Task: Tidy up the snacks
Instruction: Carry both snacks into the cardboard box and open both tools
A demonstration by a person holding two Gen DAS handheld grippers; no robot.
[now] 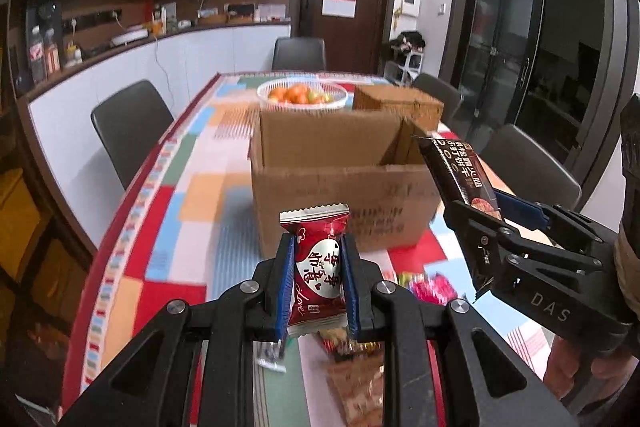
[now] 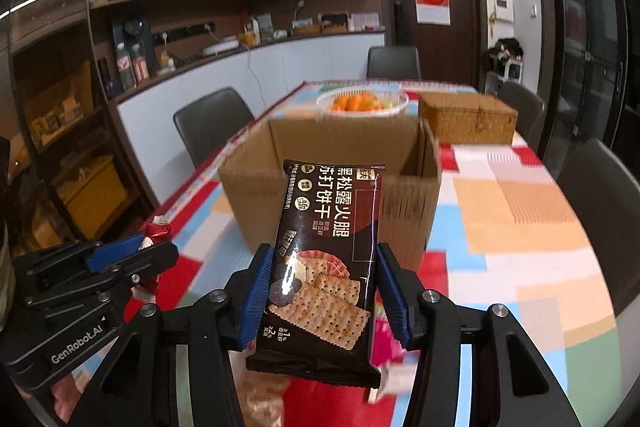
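My left gripper [image 1: 318, 269] is shut on a small red candy packet [image 1: 318, 267], held upright above the table. My right gripper [image 2: 322, 285] is shut on a dark cracker packet [image 2: 326, 251] with a picture of crackers on it; the left wrist view shows that packet [image 1: 460, 167] too, sticking up from the right gripper [image 1: 486, 217]. An open cardboard box [image 1: 340, 187] stands just beyond both grippers, also seen as the box [image 2: 332, 163] in the right wrist view. The left gripper [image 2: 136, 253] appears at lower left there, red wrapper in it.
Loose snack packets [image 1: 424, 287] lie on the patchwork tablecloth [image 1: 172, 211] below the grippers. Behind the box stand a white basket of oranges [image 1: 302, 95] and a wicker box [image 2: 468, 117]. Dark chairs [image 1: 128, 123] ring the table. A person's hand [image 1: 588, 367] holds the right gripper.
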